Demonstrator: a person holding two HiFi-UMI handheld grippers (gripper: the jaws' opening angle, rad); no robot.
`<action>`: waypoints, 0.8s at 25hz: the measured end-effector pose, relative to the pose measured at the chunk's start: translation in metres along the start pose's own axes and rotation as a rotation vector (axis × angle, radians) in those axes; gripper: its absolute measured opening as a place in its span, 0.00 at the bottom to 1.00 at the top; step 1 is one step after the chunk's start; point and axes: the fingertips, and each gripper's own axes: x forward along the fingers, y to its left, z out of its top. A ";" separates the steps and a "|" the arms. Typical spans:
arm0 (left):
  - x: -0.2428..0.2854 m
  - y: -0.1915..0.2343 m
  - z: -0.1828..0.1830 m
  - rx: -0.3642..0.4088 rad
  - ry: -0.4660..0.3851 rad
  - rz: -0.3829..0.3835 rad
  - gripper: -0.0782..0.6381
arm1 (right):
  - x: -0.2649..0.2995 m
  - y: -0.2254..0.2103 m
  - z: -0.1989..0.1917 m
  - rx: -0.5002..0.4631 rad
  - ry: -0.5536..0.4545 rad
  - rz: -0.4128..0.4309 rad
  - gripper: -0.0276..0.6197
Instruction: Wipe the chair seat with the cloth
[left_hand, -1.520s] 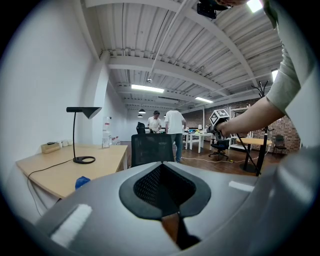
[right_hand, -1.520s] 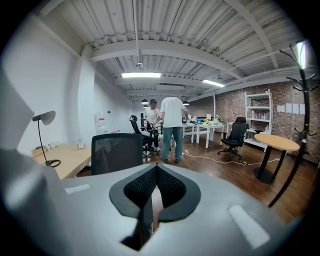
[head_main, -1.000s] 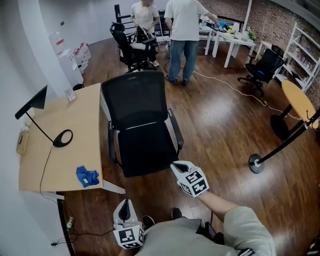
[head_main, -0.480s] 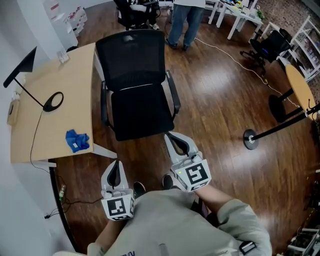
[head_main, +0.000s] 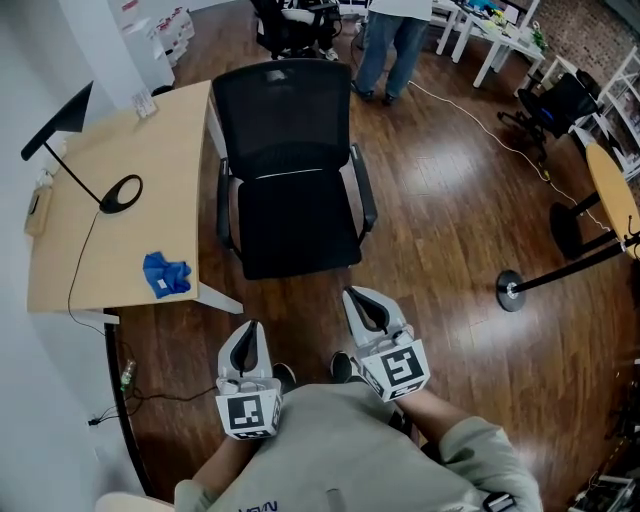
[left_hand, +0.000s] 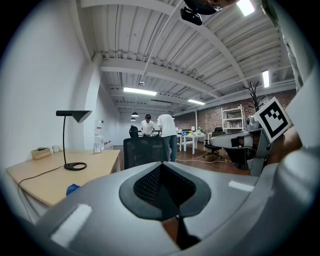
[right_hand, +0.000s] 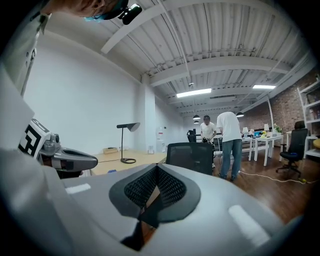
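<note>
A black mesh office chair (head_main: 290, 150) stands at the wooden desk (head_main: 110, 240), its seat (head_main: 297, 238) bare. The blue cloth (head_main: 167, 274) lies crumpled on the desk's near corner, left of the chair. Both grippers hover over the floor in front of the chair, close to the person's body. My left gripper (head_main: 247, 340) is shut and holds nothing. My right gripper (head_main: 366, 306) is also shut and holds nothing, just short of the seat's front edge. The left gripper view shows the cloth (left_hand: 73, 189) and the chair (left_hand: 145, 152) beyond the left gripper (left_hand: 161, 164). The right gripper view shows the chair (right_hand: 192, 156) past the right gripper (right_hand: 156, 167).
A black desk lamp (head_main: 118, 192) stands on the desk. Two people (head_main: 395, 40) stand behind the chair near another office chair (head_main: 290, 25) and white tables (head_main: 500, 40). A floor stand's base (head_main: 512, 292) and a round table (head_main: 615, 200) are at the right.
My right gripper has risen and drawn back from the seat's front edge toward the person. The left gripper has barely moved. The head view has shifted.
</note>
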 end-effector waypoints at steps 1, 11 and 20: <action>0.000 0.000 0.000 -0.002 0.001 0.002 0.12 | 0.000 0.001 -0.001 0.001 0.001 0.003 0.04; 0.000 -0.002 0.005 0.002 -0.009 0.017 0.12 | 0.000 0.002 -0.002 0.016 0.002 0.028 0.04; -0.003 -0.004 0.012 0.012 -0.040 0.019 0.12 | -0.002 0.014 -0.003 0.014 0.003 0.061 0.04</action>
